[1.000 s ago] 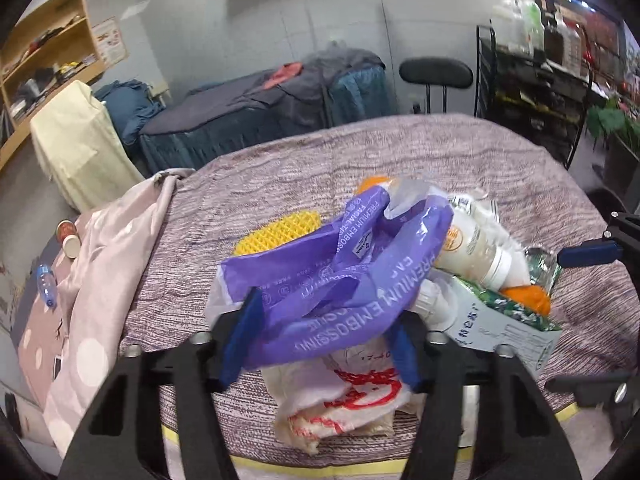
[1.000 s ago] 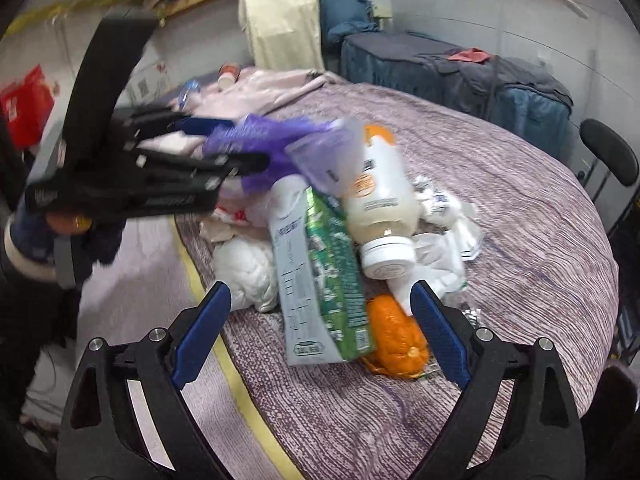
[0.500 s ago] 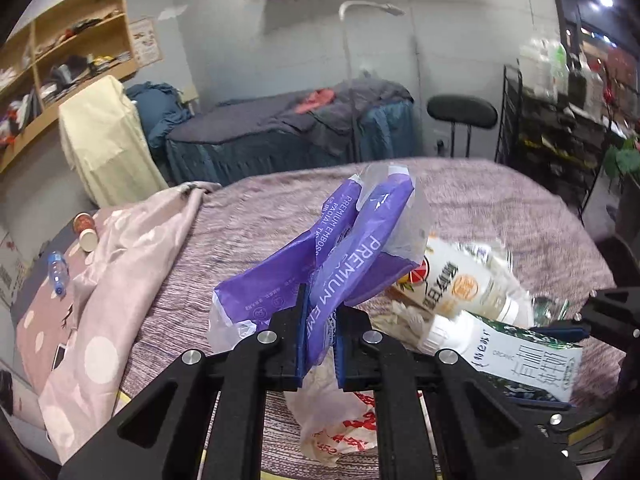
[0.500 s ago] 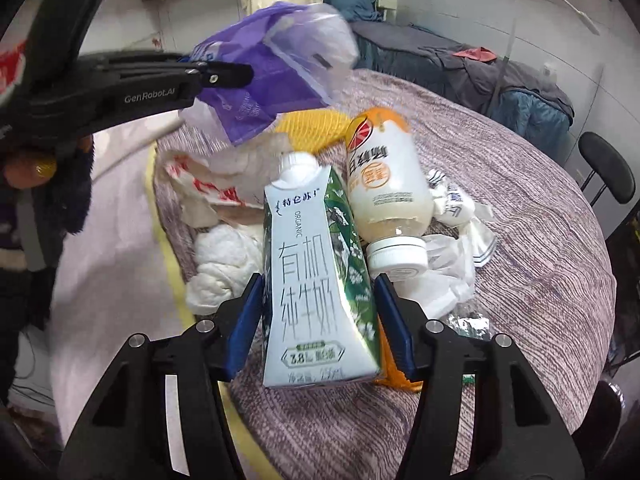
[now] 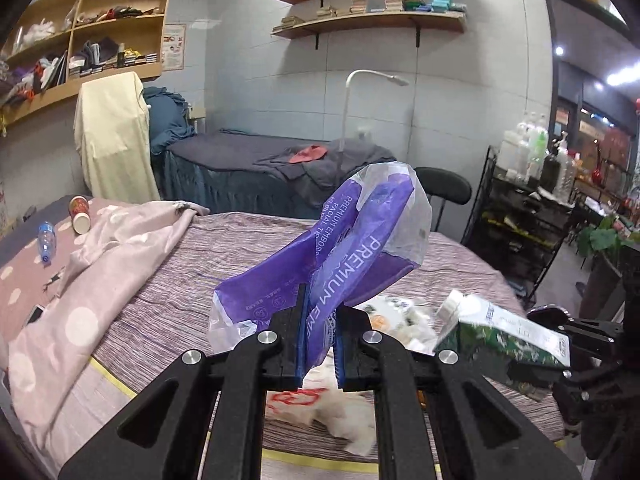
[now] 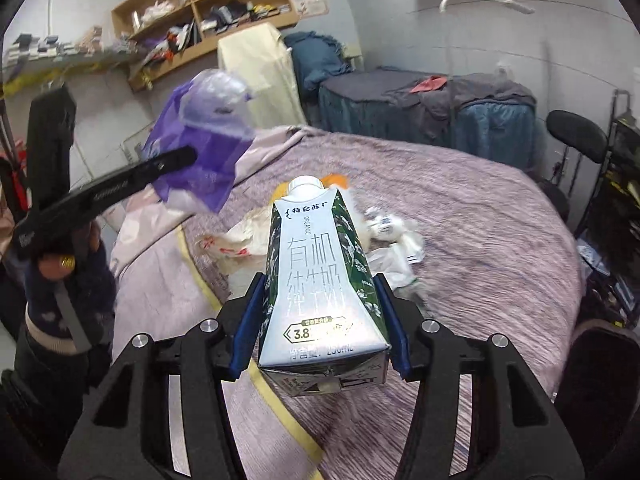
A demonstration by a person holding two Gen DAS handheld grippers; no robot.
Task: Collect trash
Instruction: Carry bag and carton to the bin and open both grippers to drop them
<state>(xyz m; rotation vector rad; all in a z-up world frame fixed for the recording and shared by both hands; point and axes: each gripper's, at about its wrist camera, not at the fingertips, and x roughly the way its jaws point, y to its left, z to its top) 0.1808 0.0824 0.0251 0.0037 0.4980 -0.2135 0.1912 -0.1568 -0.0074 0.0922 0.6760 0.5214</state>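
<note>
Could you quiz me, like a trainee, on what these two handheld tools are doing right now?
1. True or false: the left tool is shut on the purple plastic wrapper.
2. What does the right tool hold? A) an orange bottle B) a green and white milk carton C) a paper cup
3. Fill in: the crumpled white bag with red print lies on the ______ tablecloth.

Key
1. True: the wrapper is pinched between the blue pads, off the table.
2. B: the milk carton sits between the pads, cap pointing away from the camera.
3. Purple: the striped purple tablecloth bears the rest of the trash.
</note>
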